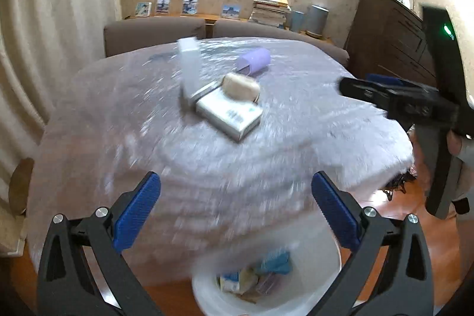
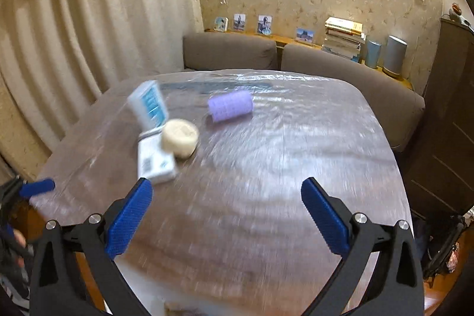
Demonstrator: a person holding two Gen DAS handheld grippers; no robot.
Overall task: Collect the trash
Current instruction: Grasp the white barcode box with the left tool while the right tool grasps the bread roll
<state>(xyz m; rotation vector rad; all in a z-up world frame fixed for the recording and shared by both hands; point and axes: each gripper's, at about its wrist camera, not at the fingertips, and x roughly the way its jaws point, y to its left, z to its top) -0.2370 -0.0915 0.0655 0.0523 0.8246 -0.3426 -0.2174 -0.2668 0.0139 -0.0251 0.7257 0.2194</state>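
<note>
Remaining trash, mid-table: white carton (image 2: 155, 165) lying flat, cream puck (image 2: 180, 138) against it, likely light and stiff, best pinched across narrow sides; left gripper (image 1: 235, 212) and right gripper (image 2: 226, 218) both spread, empty.

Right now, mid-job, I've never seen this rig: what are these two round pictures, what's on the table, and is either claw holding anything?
Each picture comes from a fisheye camera on a hand-held claw, looking along its blue fingers. The left claw and the right claw both stand open and hold nothing. On the plastic-covered table lie a white box, a cream round object touching it, an upright whitish carton and a purple roll. Below the table edge sits a white bin with trash already inside.
</note>
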